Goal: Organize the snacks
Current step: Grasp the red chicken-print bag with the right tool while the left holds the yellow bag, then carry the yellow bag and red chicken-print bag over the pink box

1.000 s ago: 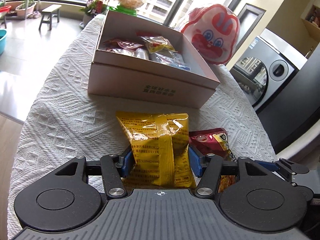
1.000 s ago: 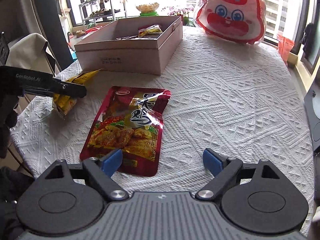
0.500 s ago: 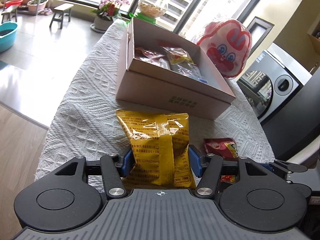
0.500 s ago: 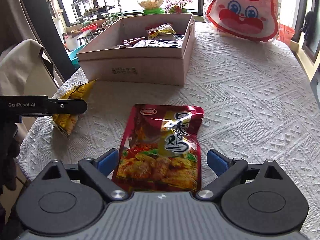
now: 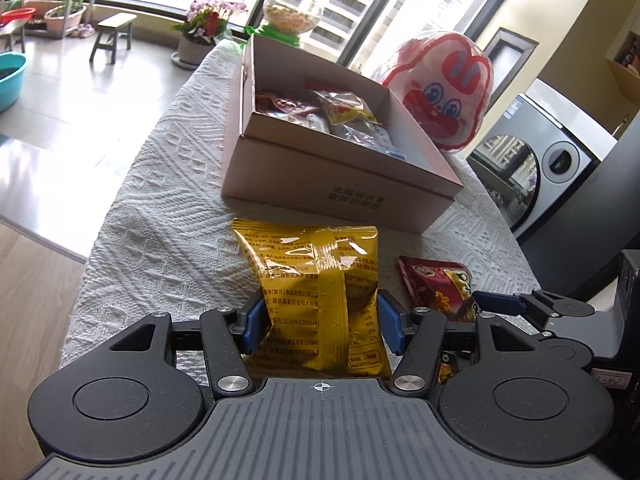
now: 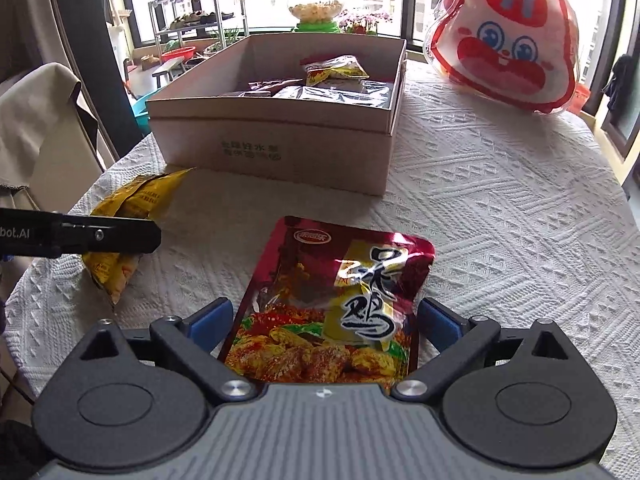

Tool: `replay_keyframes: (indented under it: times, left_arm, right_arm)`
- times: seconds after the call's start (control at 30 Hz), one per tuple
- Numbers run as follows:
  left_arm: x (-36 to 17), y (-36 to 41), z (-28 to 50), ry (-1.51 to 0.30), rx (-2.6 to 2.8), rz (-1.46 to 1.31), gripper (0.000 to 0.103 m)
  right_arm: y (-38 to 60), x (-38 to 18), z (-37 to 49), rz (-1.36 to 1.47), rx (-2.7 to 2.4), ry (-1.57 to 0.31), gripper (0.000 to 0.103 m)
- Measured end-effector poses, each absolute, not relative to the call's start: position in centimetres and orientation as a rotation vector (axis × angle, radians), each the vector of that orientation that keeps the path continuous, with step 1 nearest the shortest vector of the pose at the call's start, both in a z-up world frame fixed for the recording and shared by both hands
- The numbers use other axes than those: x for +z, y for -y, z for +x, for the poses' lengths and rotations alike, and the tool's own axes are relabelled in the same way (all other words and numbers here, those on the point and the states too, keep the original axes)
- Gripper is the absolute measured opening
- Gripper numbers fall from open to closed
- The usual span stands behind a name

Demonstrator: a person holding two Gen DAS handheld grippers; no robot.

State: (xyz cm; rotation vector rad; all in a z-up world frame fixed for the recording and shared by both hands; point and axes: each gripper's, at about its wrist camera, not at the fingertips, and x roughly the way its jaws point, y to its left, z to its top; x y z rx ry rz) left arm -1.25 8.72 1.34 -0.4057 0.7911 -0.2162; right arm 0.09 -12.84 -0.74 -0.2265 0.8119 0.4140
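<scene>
A yellow snack packet (image 5: 316, 276) is clamped upright between the blue pads of my left gripper (image 5: 320, 322), which is shut on it, in front of the open cardboard box (image 5: 340, 196). From the right wrist the same yellow packet (image 6: 136, 200) shows at the left under a black left finger (image 6: 108, 236). A red snack packet (image 6: 340, 304) lies flat on the white tablecloth between the jaws of my right gripper (image 6: 324, 320); the pads stand open just clear of its edges. The box (image 6: 280, 148) holds several packets.
A rabbit-face bag (image 6: 504, 40) stands at the back right of the table. A jar with a green base (image 5: 292, 12) and flowers stand behind the box. The table edge drops off at the left (image 5: 120, 216). A chair with cloth (image 6: 36, 120) stands beside it.
My right gripper has slid left, so the red packet now lies centred between its jaws. My left gripper has kept hold of the yellow packet and barely shifted.
</scene>
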Motion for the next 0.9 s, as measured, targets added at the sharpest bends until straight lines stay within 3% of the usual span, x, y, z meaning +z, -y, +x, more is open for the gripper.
replay_keyframes:
  times: [0.2,0.3,0.33,0.37,0.73,0.9]
  left_arm:
    - [1.4,-8.6,-1.2,-0.79,-0.216,-0.402,0.062]
    - [1.4,-8.7,-1.3,-0.791,-0.218,-0.405,0.062]
    - [1.4,-8.7,-1.3,-0.791,-0.217,-0.405,0.062]
    - [1.4,-8.7,-1.3,-0.792,-0.216,-0.404,0.062]
    - [2.7,-5.8,-2.2,-0.841,-0.302,-0.356,0.062]
    - [6.6,-4.9,-2.3,-0.737,-0.339,-0.329,0.062]
  right_arm:
    - [12.2,-0.8,1.0,-0.229,0.407,-0.809,0.102]
    - [12.7,0.1,0.4,-0.242,0.419,-0.791,0.085]
    - [12.9,0.5,0.0,-0.253,0.417,-0.775,0.075]
    - [13.1,0.9,-0.4,-0.268,0.422,-0.764,0.073]
    - [16.6,4.0,-3.8,-0.277,0.411,-0.696,0.07]
    - [19.8,6.9,-5.5,-0.253,0.339,-0.574,0.07]
